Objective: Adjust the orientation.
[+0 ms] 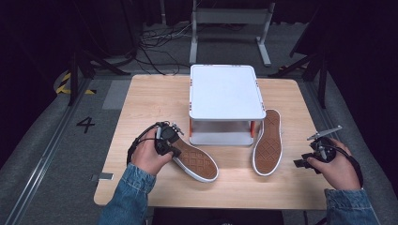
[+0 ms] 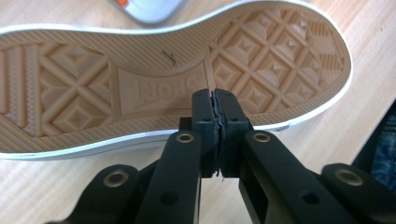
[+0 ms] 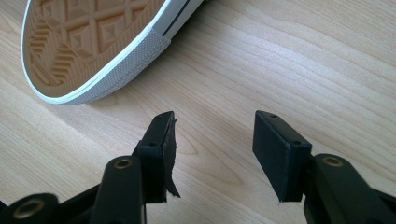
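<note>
Two shoes lie sole up on the wooden table (image 1: 141, 101). The left shoe (image 1: 198, 162) shows its tan tread with a white rim; in the left gripper view this left shoe (image 2: 140, 79) spans the frame. My left gripper (image 1: 174, 151) sits at that shoe's near edge. Up close, the left gripper (image 2: 215, 93) has its jaws pressed together over the sole's rim, with nothing visible between them. The right shoe (image 1: 268, 145) leans beside the white stand. My right gripper (image 1: 301, 163) hovers open to the right of it. In its own view the right gripper (image 3: 215, 116) is over bare wood, below the right shoe's toe (image 3: 88, 46).
A white two-level stand (image 1: 225, 91) with orange posts occupies the table's far middle, its lower shelf open toward me. Metal frame legs and cables lie on the floor beyond the table. Bare wood stretches along the table's left side and front edge.
</note>
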`<state>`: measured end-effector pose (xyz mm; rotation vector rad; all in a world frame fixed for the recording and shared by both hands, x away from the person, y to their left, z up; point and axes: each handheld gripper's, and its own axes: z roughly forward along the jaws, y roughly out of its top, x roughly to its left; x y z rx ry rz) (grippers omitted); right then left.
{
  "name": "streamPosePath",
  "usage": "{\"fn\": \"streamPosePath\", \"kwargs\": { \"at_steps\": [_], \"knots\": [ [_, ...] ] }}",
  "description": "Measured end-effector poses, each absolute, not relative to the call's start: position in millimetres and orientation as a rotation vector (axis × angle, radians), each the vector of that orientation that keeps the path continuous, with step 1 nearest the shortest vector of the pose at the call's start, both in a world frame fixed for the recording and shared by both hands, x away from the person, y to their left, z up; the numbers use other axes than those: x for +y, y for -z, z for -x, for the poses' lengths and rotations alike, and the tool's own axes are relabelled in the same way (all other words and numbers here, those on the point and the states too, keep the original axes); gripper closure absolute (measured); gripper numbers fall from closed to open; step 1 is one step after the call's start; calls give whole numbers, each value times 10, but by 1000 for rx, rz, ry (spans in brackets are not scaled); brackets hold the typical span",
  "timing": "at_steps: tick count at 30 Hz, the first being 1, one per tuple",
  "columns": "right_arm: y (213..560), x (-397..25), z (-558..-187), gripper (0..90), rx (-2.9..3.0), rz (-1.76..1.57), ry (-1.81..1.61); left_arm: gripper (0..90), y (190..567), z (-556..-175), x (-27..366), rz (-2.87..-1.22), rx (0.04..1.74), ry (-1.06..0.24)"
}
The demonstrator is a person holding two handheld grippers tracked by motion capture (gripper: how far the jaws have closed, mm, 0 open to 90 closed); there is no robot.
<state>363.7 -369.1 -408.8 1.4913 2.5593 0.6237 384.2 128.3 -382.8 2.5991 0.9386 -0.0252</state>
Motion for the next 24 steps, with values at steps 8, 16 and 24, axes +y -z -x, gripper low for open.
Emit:
{"fn": "streamPosePath", "kwargs": {
  "at_steps": [8,16,24],
  "knots": [
    [4066,-3640,-3716,479,2568,-1463,-631,784,4094,-3699,1357,-2816,1010,169],
    [4084,-3514,-3819,460,2604,-1417,-629,634,4141,-3640,1445,-2760,1024,266],
    [4072,-3579,-3794,452,2563,-1471,-634,333,3790,-3621,1467,-2688,985,28]
  ]
}}
